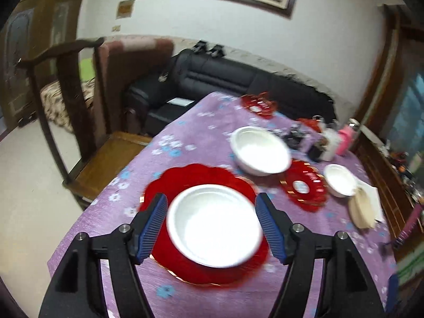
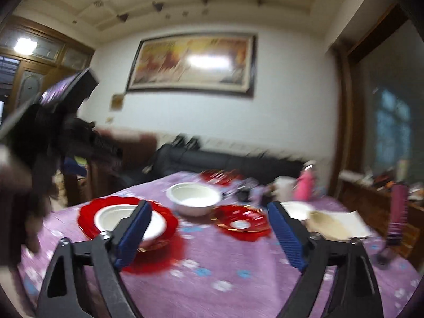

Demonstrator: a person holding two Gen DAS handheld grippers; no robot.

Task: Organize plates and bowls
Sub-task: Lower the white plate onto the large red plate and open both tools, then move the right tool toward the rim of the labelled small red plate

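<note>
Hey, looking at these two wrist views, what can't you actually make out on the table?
- Clutter behind the large white bowl: left wrist view, too small and blurred to identify.
- Near white bowl on the big red plate: right wrist view, partly hidden by the right gripper finger.
- Small white bowl: right wrist view, mostly hidden behind the other finger.

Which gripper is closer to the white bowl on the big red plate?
Left. The left gripper hangs open right over the bowl, fingers on either side. The right gripper is farther back, to the bowl's right.
</note>
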